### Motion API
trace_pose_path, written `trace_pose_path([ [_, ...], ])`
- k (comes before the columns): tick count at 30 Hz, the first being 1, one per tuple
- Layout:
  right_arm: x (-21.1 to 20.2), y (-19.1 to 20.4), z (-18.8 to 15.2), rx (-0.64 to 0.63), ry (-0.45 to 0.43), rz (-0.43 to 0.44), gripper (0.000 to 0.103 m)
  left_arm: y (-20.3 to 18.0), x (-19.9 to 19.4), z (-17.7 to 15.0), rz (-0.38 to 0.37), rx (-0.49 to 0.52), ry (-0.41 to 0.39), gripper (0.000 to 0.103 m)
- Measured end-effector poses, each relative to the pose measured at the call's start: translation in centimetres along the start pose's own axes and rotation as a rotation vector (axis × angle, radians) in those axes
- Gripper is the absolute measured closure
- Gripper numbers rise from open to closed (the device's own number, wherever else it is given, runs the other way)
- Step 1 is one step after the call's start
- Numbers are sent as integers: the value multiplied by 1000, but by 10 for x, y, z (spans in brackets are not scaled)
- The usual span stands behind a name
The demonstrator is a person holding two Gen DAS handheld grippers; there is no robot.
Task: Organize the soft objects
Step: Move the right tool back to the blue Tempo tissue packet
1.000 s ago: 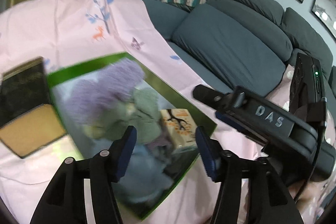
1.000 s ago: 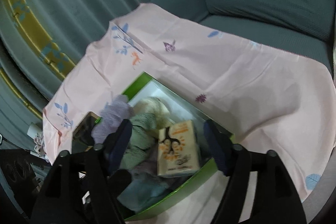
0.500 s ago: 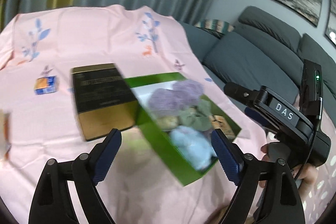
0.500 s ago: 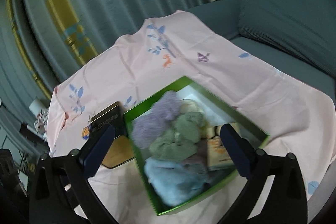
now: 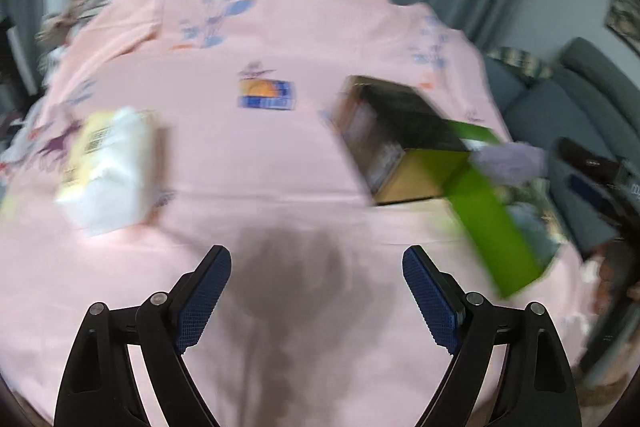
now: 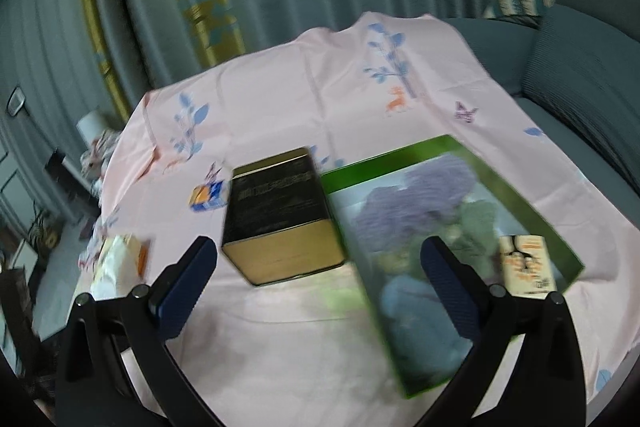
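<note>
A green box [image 6: 534, 213] stands on the pink cloth [image 6: 280, 347] and holds soft things: a purple plush [image 6: 424, 195], a green one [image 6: 480, 223] and a light blue one [image 6: 416, 307]. A small printed card [image 6: 526, 265] lies at its right side. My right gripper [image 6: 320, 247] hovers in front of the box and is open with nothing between its fingers. My left gripper [image 5: 316, 259] is open over bare cloth [image 5: 280, 187], its jaws empty. There the green box [image 5: 492, 227] sits at the right, with the purple plush [image 5: 512, 159] showing above its wall. The view is blurred.
A black and gold box [image 6: 280, 211] stands just left of the green box. Farther left lie a small blue and orange carton [image 5: 266, 95] and a white tissue packet [image 5: 108, 167]. A grey sofa [image 6: 580, 75] is at the right, with curtains behind.
Both grippers have opened wider. The left view has swung left off the green box towards the tissue packet. The right gripper has pulled back and rolled, so the green box now sits to its right.
</note>
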State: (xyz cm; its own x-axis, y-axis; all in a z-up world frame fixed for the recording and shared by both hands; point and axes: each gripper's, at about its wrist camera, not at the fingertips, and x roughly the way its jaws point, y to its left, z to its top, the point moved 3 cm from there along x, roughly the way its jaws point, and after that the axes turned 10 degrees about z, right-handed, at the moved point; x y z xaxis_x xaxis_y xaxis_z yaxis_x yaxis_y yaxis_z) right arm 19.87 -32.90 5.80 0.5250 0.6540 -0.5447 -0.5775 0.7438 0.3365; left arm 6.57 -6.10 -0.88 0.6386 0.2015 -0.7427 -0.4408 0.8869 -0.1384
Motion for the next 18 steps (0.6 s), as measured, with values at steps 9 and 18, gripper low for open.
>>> trace_pose_path([
  [9, 37, 61, -20, -105, 5, 69, 1, 68, 21, -11, 67, -91, -9, 15],
  [18, 149, 144, 8, -126, 200, 115, 1, 107, 19, -6, 61, -207, -1, 15],
])
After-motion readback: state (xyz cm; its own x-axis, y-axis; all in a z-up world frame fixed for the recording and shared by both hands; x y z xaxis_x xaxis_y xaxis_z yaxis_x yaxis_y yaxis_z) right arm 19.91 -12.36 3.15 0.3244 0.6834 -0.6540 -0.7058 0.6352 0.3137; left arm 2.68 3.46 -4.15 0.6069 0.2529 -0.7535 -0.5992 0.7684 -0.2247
